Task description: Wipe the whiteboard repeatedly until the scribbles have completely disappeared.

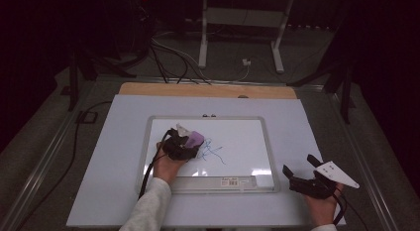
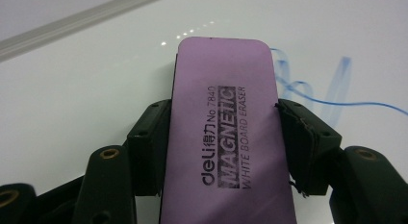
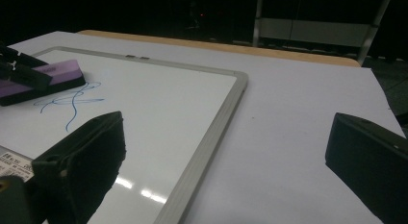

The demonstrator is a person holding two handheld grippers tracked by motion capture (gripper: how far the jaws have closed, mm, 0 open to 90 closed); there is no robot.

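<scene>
Left gripper view showed the left tongs [image 2: 223, 137] clamped on a flat, round-cornered purple eraser [image 2: 226, 132], its front edge just beside the blue scribble [image 2: 312, 89] on the glossy whiteboard [image 2: 96, 89]. Right tongs [image 1: 299, 170] hung apart beyond the board's grey frame [image 3: 211, 137], over bare white surface [image 3: 298, 118].

The left hand [image 1: 167, 166] is reaching forward from a pale sleeve [image 1: 148, 207], carrying the left gripper [image 1: 190, 142] with its jaws pressing in from both sides on a purple eraser [image 2: 226, 137]. The right hand [image 1: 322, 206] is resting lower and well apart, holding the right gripper [image 1: 299, 166] with its two black jaws spreading wide and gripping nothing.
</scene>
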